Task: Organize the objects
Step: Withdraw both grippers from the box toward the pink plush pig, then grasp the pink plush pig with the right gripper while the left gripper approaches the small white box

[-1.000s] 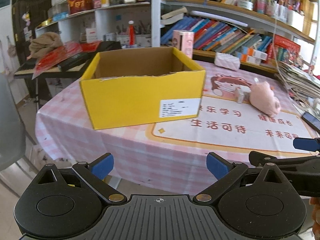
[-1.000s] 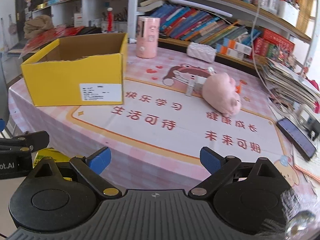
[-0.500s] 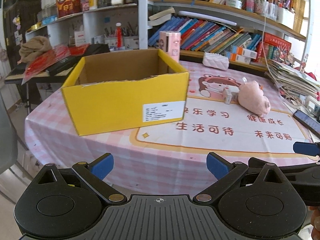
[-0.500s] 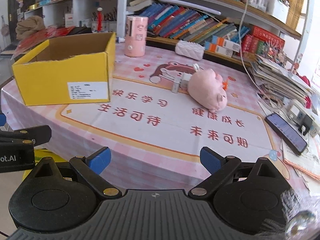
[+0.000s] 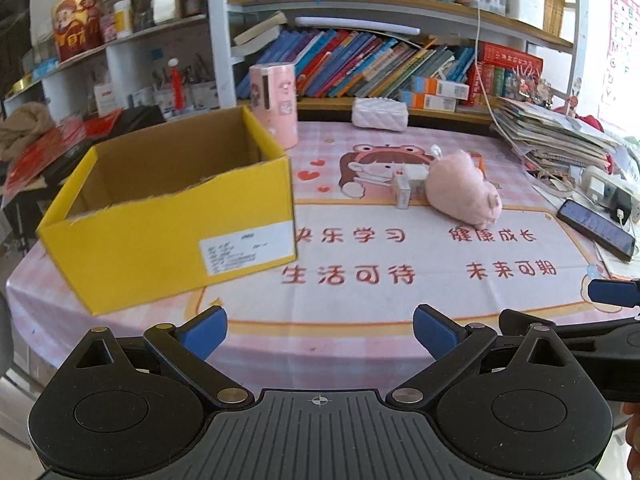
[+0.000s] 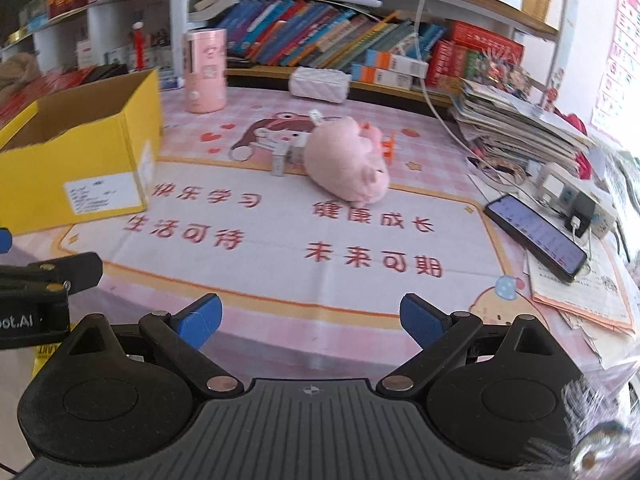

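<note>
An open yellow cardboard box [image 5: 172, 216] [image 6: 80, 160] stands on the left of the pink table; what I can see of its inside looks bare. A pink plush pig [image 5: 464, 188] [image 6: 348, 164] lies mid-table, with a small white box [image 5: 404, 192] [image 6: 282, 160] and a white charger against its left side. A bit of orange plastic [image 6: 388, 146] shows behind the pig. My left gripper [image 5: 320, 332] is open at the table's near edge, nothing between its fingers. My right gripper [image 6: 310, 320] is open too, over the near edge and well short of the pig.
A pink cylinder tin [image 5: 274, 104] and a white quilted pouch [image 5: 380, 114] stand at the back. A phone [image 6: 536, 236], a power strip [image 6: 576, 204], papers and a stack of magazines [image 5: 556, 136] crowd the right side. Bookshelves [image 5: 380, 60] rise behind the table.
Both grippers have moved forward and up toward the table, so the box and the pig look closer. Both stay open. Nothing on the table has moved.
</note>
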### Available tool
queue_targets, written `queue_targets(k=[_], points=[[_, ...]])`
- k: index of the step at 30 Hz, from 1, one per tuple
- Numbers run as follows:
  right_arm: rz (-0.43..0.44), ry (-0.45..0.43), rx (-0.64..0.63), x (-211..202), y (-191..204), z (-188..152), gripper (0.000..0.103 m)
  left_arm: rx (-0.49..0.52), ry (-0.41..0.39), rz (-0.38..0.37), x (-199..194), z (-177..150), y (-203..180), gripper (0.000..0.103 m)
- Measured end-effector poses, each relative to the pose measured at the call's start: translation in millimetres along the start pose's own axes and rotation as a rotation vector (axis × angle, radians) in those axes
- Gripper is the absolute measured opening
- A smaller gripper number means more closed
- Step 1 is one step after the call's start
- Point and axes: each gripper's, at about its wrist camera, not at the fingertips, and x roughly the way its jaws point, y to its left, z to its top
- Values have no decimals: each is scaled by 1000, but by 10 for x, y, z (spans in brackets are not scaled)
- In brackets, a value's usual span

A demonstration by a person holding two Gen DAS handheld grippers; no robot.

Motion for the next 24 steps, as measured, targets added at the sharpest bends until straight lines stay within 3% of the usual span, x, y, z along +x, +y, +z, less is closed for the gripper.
queue_targets(k=[24], points=[[15,-28,-2,630,-652,669,96,-36,-42,-24,600,601,-502,101]])
